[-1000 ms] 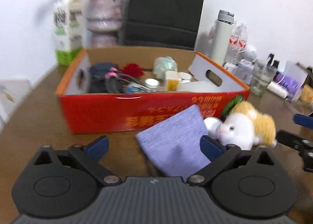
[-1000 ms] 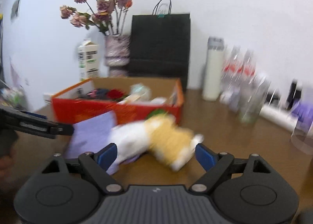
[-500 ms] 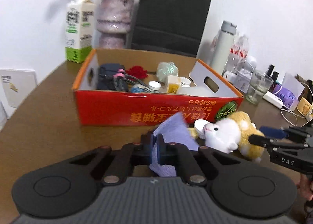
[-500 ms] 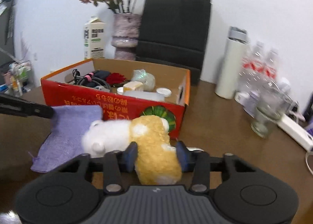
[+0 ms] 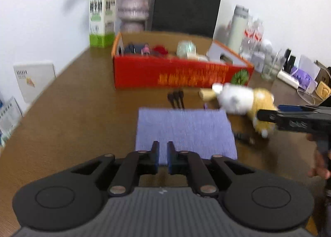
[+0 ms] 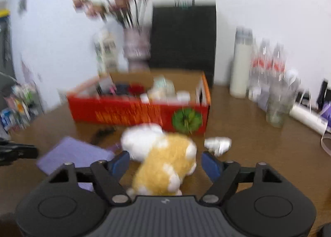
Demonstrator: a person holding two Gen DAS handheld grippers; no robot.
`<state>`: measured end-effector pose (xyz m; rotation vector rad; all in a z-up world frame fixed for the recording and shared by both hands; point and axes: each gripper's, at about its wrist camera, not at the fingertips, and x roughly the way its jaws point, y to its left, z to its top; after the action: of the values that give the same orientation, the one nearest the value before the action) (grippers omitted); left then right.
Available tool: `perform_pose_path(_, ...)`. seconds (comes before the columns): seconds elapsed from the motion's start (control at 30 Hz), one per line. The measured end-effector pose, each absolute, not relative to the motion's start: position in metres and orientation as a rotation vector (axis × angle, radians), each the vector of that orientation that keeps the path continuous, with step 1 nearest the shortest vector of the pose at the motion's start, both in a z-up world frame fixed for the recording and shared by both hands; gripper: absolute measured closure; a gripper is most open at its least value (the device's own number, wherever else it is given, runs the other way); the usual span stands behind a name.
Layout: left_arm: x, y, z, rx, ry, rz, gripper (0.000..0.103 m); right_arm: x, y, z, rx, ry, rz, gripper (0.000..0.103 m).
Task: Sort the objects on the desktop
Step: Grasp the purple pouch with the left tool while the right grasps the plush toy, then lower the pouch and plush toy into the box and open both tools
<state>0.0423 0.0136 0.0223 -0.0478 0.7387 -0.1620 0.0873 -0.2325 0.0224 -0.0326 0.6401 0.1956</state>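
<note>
Lying flat, purple cloth [image 5: 185,131], edge pinched by left hand-held gripper [image 5: 163,155]; right hand-held gripper [image 6: 165,161] released around plush [image 6: 165,160].

Brown wood counter [image 5: 78,100]. Red cardboard box [image 5: 178,72] at 12 o'clock, purple cloth [image 5: 184,131] flat at centre. Plush toy [image 5: 246,100] at 2 o'clock of the cloth, black pens [image 5: 175,98] between cloth and box. Milk carton [image 5: 101,17], vase [image 5: 132,9], black bag [image 5: 186,3] along the far edge. White bottle [image 5: 238,28], glass [image 5: 269,67] around 1–2 o'clock. Crumpled white wrapper [image 6: 218,145] right of the toy.
</note>
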Motion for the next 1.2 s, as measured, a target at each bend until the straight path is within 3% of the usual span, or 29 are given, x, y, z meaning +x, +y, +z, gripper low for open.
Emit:
perform_pose_path(0.03, 0.043, 0.01, 0.018, -0.02, 0.751, -0.155, 0.052, 0.093, -0.232, 0.017, -0.012, 0.662, 0.177, 0.029)
perform_pose_path(0.07, 0.043, 0.006, 0.017, 0.018, 0.73, -0.148, 0.042, 0.097, -0.233, 0.011, 0.027, 0.678, 0.169, 0.03)
perform_pose_path(0.13, 0.041, 0.002, 0.018, 0.07, 0.664, -0.174, 0.019, 0.099, -0.24, 0.002, 0.116, 0.687, 0.181, 0.048)
perform_pose_path(0.17, 0.043, -0.001, 0.02, 0.077, 0.64, -0.193, 0.015, 0.099, -0.242, -0.001, 0.148, 0.684, 0.187, 0.054)
perform_pose_path(0.2, 0.048, -0.004, 0.022, 0.065, 0.628, -0.225, 0.004, 0.098, -0.243, -0.002, 0.156, 0.676, 0.188, 0.054)
perform_pose_path(0.23, 0.055, -0.009, 0.023, 0.049, 0.635, -0.25, 0.0, 0.097, -0.244, -0.003, 0.162, 0.674, 0.187, 0.054)
perform_pose_path(0.5, 0.093, -0.047, -0.004, 0.135, 0.761, -0.23, 0.0, 0.092, -0.242, -0.004, 0.153, 0.666, 0.187, 0.055)
perform_pose_path(0.6, 0.097, -0.036, -0.001, 0.105, 0.807, -0.252, 0.01, 0.091, -0.243, -0.004, 0.157, 0.66, 0.189, 0.055)
perform_pose_path(0.67, 0.095, -0.034, 0.002, 0.111, 0.8, -0.267, 0.025, 0.091, -0.242, -0.005, 0.154, 0.657, 0.187, 0.055)
perform_pose_path(0.7, 0.092, -0.033, 0.004, 0.107, 0.792, -0.268, 0.048, 0.091, -0.242, -0.005, 0.154, 0.655, 0.186, 0.055)
perform_pose_path(0.73, 0.091, -0.031, 0.007, 0.098, 0.788, -0.263, 0.091, 0.09, -0.242, -0.005, 0.155, 0.654, 0.184, 0.055)
perform_pose_path(0.77, 0.091, -0.028, 0.009, 0.068, 0.799, -0.266, 0.095, 0.089, -0.242, -0.005, 0.158, 0.654, 0.186, 0.055)
perform_pose_path(0.97, 0.064, -0.009, 0.028, -0.031, 0.732, -0.255, 0.096, 0.073, -0.241, 0.004, 0.134, 0.623, 0.181, 0.057)
perform_pose_path(1.2, 0.08, 0.025, 0.104, -0.115, 0.544, -0.231, 0.096, 0.061, -0.251, 0.065, 0.16, 0.454, 0.212, 0.059)
